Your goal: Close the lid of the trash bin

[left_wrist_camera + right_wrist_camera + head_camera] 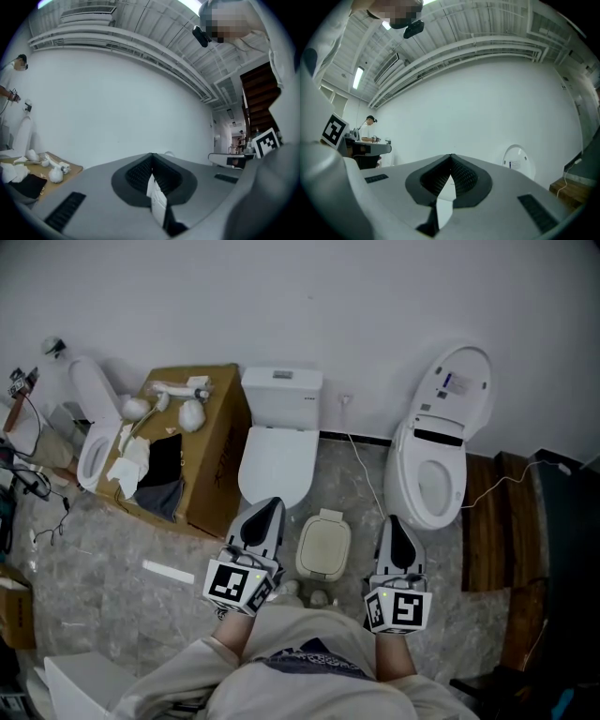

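2 claws sit level by the person's body: left claw (266, 510) and right claw (393, 524), both fully closed, holding and touching nothing. Trash bin (320, 567) stands on the floor (112, 589) between them. Its lid (324, 540) looks already down, so probably done; next, just check it's seated.

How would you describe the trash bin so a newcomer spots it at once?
Find the white wall, then the middle toilet against it, the one with its cover down. On the grey floor just in front of it, between the left gripper and the right gripper, sits the trash bin. It alone is small, cream and squarish with rounded corners, much lower than that toilet.
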The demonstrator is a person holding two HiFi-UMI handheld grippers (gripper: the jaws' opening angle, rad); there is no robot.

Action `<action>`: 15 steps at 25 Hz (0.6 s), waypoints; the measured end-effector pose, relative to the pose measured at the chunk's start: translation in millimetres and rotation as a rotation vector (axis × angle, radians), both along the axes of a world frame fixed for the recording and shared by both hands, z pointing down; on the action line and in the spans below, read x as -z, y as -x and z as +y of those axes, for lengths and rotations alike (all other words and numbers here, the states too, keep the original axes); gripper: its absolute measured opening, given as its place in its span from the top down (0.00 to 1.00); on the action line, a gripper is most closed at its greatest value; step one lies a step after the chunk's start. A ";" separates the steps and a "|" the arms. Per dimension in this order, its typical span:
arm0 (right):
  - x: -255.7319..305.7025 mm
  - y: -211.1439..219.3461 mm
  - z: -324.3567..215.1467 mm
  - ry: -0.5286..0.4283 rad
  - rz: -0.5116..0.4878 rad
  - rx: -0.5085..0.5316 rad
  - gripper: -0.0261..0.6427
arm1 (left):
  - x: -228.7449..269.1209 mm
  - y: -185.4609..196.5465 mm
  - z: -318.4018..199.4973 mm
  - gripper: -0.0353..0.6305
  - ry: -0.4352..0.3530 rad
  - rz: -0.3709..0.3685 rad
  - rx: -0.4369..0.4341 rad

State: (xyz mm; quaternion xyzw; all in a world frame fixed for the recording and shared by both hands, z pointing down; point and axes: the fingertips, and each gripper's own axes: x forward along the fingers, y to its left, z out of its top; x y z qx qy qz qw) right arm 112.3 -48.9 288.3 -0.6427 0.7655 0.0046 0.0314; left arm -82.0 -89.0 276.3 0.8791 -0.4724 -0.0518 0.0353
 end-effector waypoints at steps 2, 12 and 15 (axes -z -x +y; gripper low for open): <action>3.5 1.0 -1.2 -0.010 0.003 0.001 0.95 | 2.2 1.2 -2.8 0.95 0.000 0.001 0.008; 23.0 -1.7 -6.5 -0.097 0.024 -0.002 0.95 | 7.7 -2.9 -9.8 0.95 -0.004 0.001 0.000; 31.0 -1.7 -6.3 -0.127 0.037 -0.002 0.95 | 11.2 -2.3 -11.3 0.95 -0.015 0.002 0.006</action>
